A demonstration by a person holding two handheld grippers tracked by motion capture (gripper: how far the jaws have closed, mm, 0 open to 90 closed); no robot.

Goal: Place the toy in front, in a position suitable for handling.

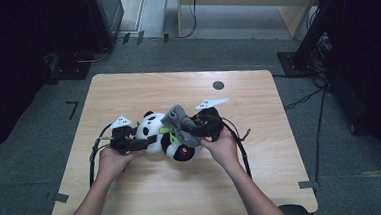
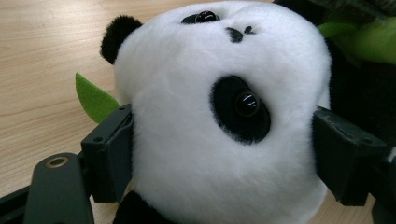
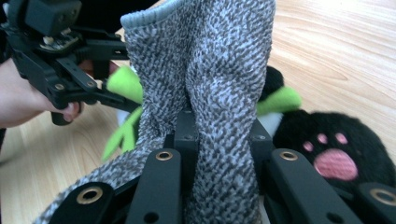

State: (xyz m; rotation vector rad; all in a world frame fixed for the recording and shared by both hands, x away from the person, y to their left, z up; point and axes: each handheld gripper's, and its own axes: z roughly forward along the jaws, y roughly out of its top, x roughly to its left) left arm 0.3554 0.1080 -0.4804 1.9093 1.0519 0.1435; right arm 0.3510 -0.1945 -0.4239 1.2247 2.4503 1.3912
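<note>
Wooden table (image 1: 127,91): left claw (image 1: 148,140) clamps panda (image 1: 155,132); right claw (image 1: 192,130) pinches upright sock (image 1: 179,119).

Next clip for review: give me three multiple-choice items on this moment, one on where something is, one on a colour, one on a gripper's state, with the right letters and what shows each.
1. Where does the black-and-white plush panda lie?
A. on the grey floor
B. on the light wooden table, between the two grippers
C. at the table's far edge

2. What colour is the knitted sock in the right gripper?
A. speckled grey
B. plain red
C. bright yellow

3. How does the left gripper stand?
A. open, clear of everything
B. shut on the panda's head
C. shut on the sock

Key: 1 B, the high view shows the panda on the tabletop between both hands. 2 A, the right gripper view shows grey-and-white speckled knit pinched between its jaws. 3 B, the left gripper view shows both pads pressed into the white head.
</note>
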